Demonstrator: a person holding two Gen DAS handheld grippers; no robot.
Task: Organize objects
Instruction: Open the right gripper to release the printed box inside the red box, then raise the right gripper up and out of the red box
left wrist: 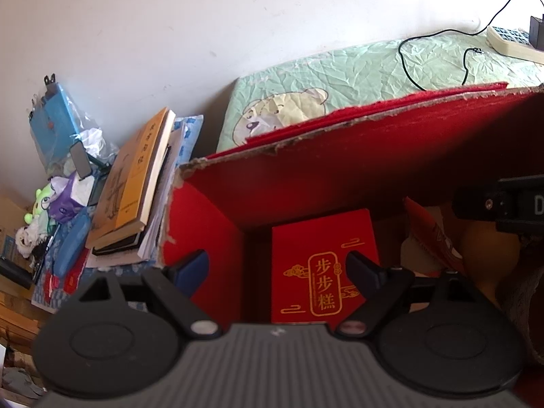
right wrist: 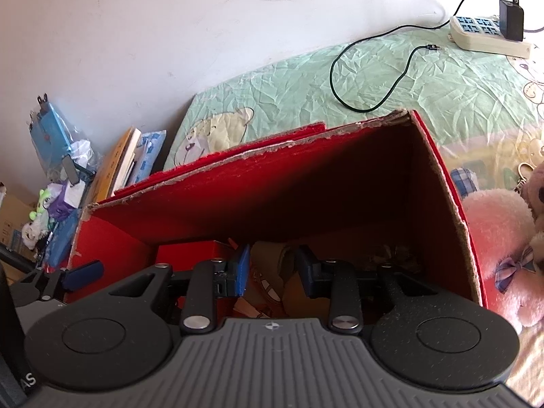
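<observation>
At the left edge of the left wrist view, a stack of books (left wrist: 136,183) leans by the wall, its yellow cover's writing too small to read. In the centre, the left hand-held gripper (left wrist: 277,268) hangs released, jaws wide, over a red cardboard box (left wrist: 340,176) on the bed (left wrist: 374,64). Inside lies a red packet (left wrist: 323,265) with gold characters 步步糕. In the right wrist view, the right hand-held gripper (right wrist: 270,267) reaches into the same box, half-closed; whether it grasps anything cannot be told. A power strip (right wrist: 489,35) sits at upper right.
</observation>
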